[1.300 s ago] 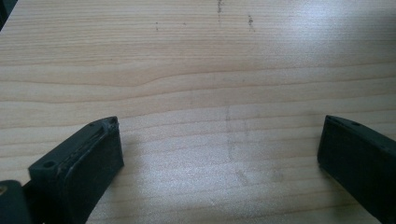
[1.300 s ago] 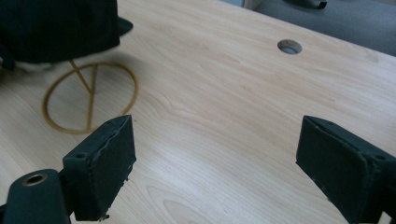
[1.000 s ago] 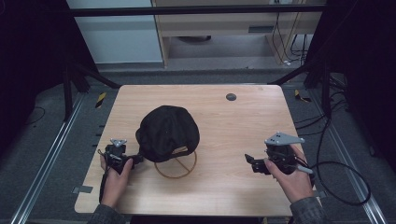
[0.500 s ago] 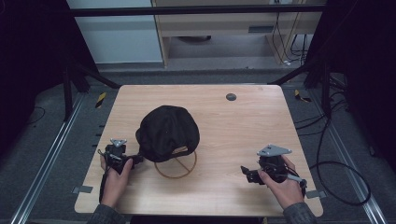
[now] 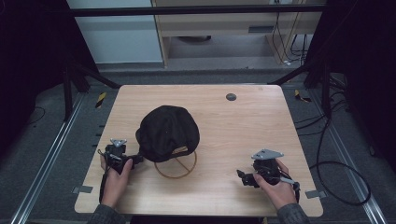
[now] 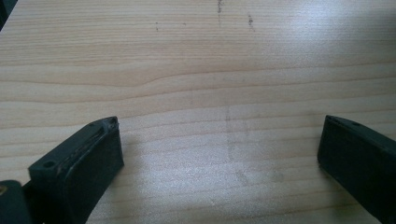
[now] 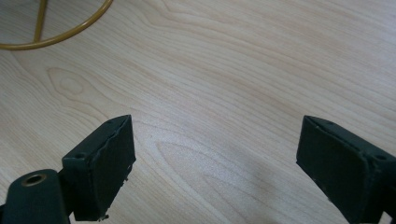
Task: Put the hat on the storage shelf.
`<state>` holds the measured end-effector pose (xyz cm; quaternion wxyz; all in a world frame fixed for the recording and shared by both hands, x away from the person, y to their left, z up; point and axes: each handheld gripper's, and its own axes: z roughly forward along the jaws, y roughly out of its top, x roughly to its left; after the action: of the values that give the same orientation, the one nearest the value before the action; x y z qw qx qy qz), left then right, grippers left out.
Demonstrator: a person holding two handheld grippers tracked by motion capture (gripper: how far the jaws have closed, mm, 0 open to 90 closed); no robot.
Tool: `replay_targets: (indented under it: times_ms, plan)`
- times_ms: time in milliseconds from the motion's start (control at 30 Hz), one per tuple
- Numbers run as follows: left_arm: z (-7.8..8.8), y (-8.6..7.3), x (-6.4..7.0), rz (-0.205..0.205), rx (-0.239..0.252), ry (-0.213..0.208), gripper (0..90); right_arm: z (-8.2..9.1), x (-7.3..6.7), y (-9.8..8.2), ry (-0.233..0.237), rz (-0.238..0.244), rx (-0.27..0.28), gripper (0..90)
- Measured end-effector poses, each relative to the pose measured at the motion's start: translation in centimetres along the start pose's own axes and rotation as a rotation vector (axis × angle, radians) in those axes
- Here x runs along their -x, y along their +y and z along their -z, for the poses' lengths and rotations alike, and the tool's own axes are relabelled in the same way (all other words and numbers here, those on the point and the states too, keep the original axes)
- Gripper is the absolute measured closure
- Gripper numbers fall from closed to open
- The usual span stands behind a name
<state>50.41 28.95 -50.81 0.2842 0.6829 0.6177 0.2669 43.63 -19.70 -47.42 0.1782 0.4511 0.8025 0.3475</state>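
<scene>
The black cap [image 5: 167,133] was laid on the worktop [image 5: 243,126], over a wire ring [image 5: 180,169]. Both the left hand-held gripper [image 5: 136,160], just beside the cap, and the right hand-held gripper [image 5: 241,176], well apart, were held released, presumably ready for a grasp.

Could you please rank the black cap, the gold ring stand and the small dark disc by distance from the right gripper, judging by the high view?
From the right gripper:
1. Gold ring stand, on the table toward the left gripper, partly under the cap.
2. Black cap, beyond the stand, left of centre.
3. Small dark disc, near the table's far edge.
</scene>
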Motion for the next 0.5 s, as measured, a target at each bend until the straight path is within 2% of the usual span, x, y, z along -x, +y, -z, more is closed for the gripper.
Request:
replay_targets:
  times_ms: [500]
  plan:
    - [0.0, 0.1, -0.1, -0.002, -0.001, -0.002, 0.0, -1.9, -0.1, -0.3, -0.016, -0.029, 0.007, 11.5]
